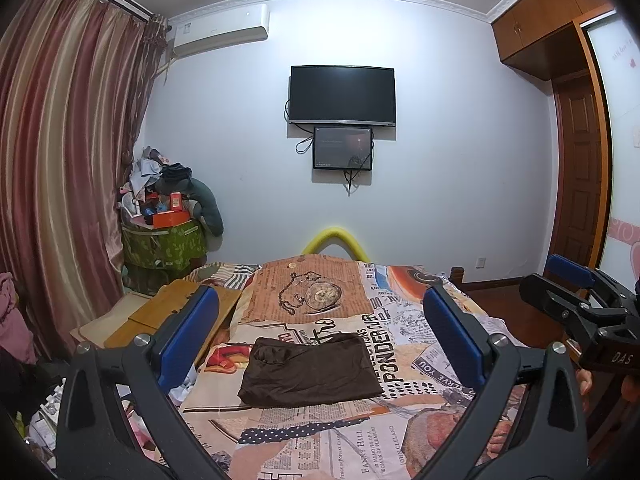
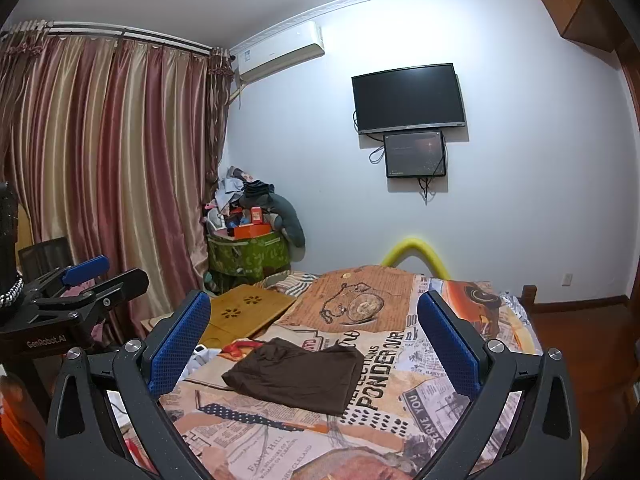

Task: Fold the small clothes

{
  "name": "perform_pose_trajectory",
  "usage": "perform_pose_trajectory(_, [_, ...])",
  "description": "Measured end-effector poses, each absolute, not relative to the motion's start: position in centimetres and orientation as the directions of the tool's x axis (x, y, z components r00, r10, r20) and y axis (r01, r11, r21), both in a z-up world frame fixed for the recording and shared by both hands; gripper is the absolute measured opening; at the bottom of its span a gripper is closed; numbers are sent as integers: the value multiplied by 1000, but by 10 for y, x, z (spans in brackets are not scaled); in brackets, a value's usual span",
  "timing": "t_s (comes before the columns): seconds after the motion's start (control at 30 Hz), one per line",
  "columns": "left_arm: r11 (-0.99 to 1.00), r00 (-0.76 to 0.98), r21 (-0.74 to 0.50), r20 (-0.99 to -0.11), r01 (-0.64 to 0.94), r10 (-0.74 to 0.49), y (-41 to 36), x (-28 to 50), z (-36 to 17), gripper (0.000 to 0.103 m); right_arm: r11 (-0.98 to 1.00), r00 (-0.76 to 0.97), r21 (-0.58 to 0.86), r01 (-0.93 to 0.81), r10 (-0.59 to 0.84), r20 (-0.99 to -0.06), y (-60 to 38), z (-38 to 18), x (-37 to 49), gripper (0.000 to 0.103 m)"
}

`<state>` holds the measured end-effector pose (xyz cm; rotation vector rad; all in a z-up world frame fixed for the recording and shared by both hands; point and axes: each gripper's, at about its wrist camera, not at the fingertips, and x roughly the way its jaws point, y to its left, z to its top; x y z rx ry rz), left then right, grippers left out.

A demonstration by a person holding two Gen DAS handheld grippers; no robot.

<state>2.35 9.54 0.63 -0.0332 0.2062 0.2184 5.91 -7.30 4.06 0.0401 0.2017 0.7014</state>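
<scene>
- The brown garment [image 1: 310, 370] lies at lower centre of the frame on the bed [image 1: 420, 340], already a flat rectangle; folding looks nearly or fully done.
- The left claw [image 1: 320, 336] and right claw [image 2: 314, 340] hover wide open, holding nothing.
- The green basket [image 2: 248, 254], at centre left, is heaped with clothes and boxes.

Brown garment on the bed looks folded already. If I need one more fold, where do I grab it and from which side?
Probably take the brown garment at its near corners, one gripper each, coming from the near edge, and carry them toward the far edge. It lies flat as a rough rectangle on the bedspread, wider than deep. The left gripper and right gripper are both open, above and short of it.
</scene>
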Motion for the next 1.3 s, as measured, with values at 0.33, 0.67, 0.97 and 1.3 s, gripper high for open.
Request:
perform_pose_trajectory(0.33, [976,955,-11,-205,-219,212,93,24,5,103,764,745,106,-637,645,-171,-73,39,58,103])
perform_pose_trajectory(0.67, [979,958,-25,-216,-200,190,93,25,5,103,762,744,104,-639,646,-171,-72,39,56,103])
perform_pose_trajectory(0.97, [981,958,-36,-226,-189,176,95,25,4,103,759,739,105,-643,650,-177,-71,38,56,103])
perform_pose_trajectory(1.3, [982,957,-54,-239,-181,163,99,25,3,103,753,731,105,-649,656,-188,-69,37,58,103])
